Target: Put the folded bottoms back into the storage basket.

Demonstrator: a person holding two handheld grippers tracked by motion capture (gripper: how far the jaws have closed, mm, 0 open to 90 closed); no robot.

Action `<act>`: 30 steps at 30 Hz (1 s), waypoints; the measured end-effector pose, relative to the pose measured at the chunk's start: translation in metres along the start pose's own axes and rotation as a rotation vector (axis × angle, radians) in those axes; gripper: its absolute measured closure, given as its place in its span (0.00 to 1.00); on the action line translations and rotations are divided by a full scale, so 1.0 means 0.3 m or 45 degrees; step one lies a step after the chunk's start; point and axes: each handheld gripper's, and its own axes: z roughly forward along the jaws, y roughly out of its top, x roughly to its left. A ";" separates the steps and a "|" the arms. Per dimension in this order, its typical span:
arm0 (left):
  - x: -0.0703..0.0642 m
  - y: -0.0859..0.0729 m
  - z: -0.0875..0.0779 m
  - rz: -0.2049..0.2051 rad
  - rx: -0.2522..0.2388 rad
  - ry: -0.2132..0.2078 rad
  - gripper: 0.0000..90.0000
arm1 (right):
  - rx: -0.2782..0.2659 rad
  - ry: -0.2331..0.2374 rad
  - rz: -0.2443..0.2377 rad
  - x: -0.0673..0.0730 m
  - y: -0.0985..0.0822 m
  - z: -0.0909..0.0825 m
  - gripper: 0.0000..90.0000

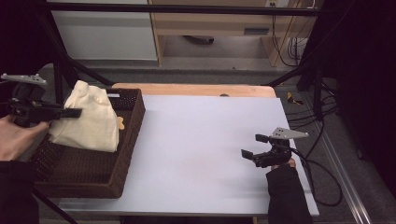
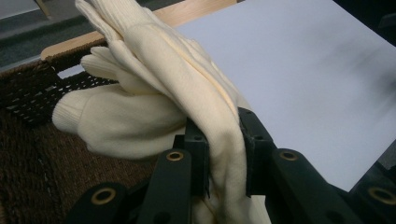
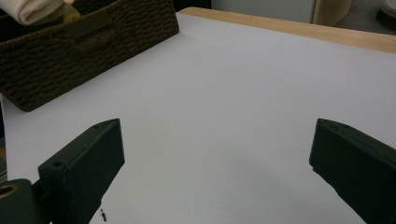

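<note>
My left fingers (image 2: 224, 154) clamped on cream knit gloves (image 2: 159, 98) over the wicker basket (image 1: 126, 140), right fingers (image 3: 215, 172) wide apart above the white bench (image 1: 205, 140).

Cream knit gloves (image 1: 91, 119), soft, bunched together, cuffs and fingers ribbed. Pinched at one fold between the black pads of the left gripper (image 2: 224, 156), hanging draped and tilted, fingers pointing up toward 11 o'clock in the left gripper view. Held over the dark brown woven basket (image 1: 122, 161), at 9 o'clock on the table in the high view, lower edge near or on the basket floor, cannot tell which. Seen at 11 o'clock in the right gripper view, poking above the basket rim.
</note>
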 end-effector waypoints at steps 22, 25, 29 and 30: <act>0.055 -0.071 0.074 -0.042 0.079 0.009 0.84 | 0.002 -0.001 -0.002 -0.001 0.000 -0.001 0.04; 0.058 -0.080 0.090 -0.043 0.090 0.003 0.84 | 0.002 -0.003 0.001 -0.002 -0.001 0.000 0.04; 0.065 -0.092 0.110 -0.050 0.101 0.000 0.84 | 0.000 -0.001 -0.001 -0.002 0.000 -0.001 0.04; 0.067 -0.095 0.115 -0.051 0.107 -0.002 0.84 | 0.000 -0.002 -0.001 -0.002 0.000 -0.002 0.04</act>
